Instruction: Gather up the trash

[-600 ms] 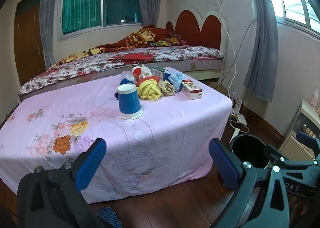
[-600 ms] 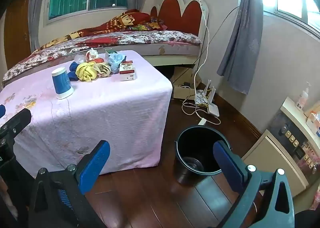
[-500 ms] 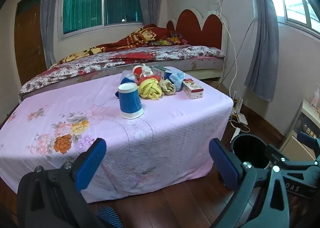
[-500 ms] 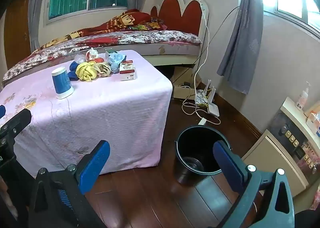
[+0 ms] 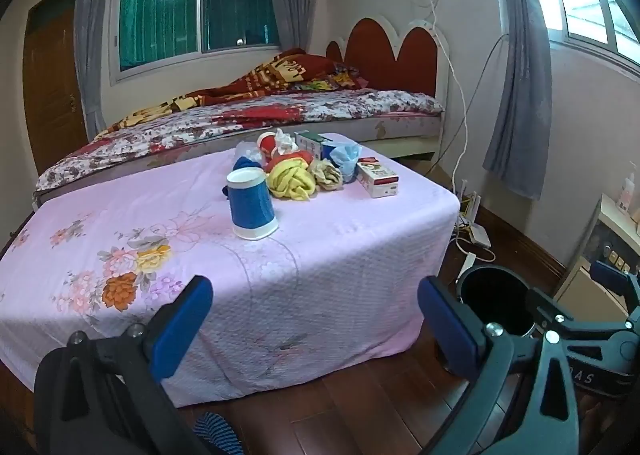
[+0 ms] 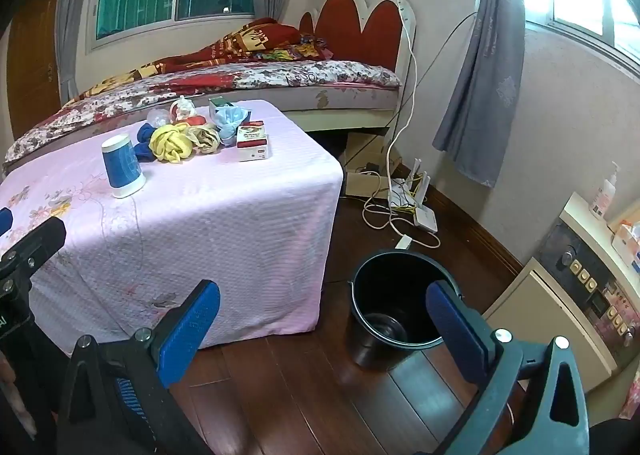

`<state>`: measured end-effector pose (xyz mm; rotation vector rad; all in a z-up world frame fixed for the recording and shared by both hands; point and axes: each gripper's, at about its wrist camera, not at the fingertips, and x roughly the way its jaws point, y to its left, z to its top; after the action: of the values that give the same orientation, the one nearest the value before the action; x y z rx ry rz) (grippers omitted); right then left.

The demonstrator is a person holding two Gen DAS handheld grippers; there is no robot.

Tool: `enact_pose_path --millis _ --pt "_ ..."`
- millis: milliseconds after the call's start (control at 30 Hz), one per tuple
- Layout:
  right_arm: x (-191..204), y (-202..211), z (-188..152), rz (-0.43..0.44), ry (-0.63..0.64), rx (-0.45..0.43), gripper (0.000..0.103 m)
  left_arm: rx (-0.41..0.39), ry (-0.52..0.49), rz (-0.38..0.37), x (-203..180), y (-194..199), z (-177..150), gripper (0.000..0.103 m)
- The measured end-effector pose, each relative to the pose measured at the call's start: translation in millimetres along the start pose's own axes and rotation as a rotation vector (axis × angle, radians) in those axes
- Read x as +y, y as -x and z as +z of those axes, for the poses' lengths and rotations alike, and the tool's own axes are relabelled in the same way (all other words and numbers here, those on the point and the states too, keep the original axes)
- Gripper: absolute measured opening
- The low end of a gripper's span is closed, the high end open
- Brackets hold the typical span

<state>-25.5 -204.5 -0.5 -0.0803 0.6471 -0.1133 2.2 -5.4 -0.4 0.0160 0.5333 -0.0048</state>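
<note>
Both my left gripper [image 5: 314, 313] and right gripper [image 6: 322, 315] have fingers spread wide, holding nothing. Trash pile [image 5: 304, 167] sits bunched on the pink surface [image 5: 340, 255]; black bucket [image 6: 394, 295] on floor.

Little can be read; in the left wrist view the right gripper's black frame [image 5: 588, 377] bears pale capitals of which only "AS" shows at its lower right; in the right wrist view a white letter fragment sits on the left gripper's frame [image 6: 8, 321], too cut off to read; the red and white carton [image 5: 377, 177] near the table's far right corner carries print too small to read; the blanket [image 5: 280, 73] on the bed has yellow lettering, illegible.
</note>
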Motion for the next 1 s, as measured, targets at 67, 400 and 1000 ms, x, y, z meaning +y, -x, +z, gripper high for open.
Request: enact_pose_path --millis 67,400,1000 --pt "0 -1 0 0.001 0.000 0.001 0.103 0.000 -0.003 -0.001 -1 0 1 0.102" --pt "-7 -1 1 -0.010 -0.013 0.005 0.103 -0.003 -0.008 -0.003 -4 -1 4 0.102" --pt "-5 1 2 -0.016 -0.021 -0.004 0.103 -0.007 -0.001 -0.004 -6 0 4 0.102"
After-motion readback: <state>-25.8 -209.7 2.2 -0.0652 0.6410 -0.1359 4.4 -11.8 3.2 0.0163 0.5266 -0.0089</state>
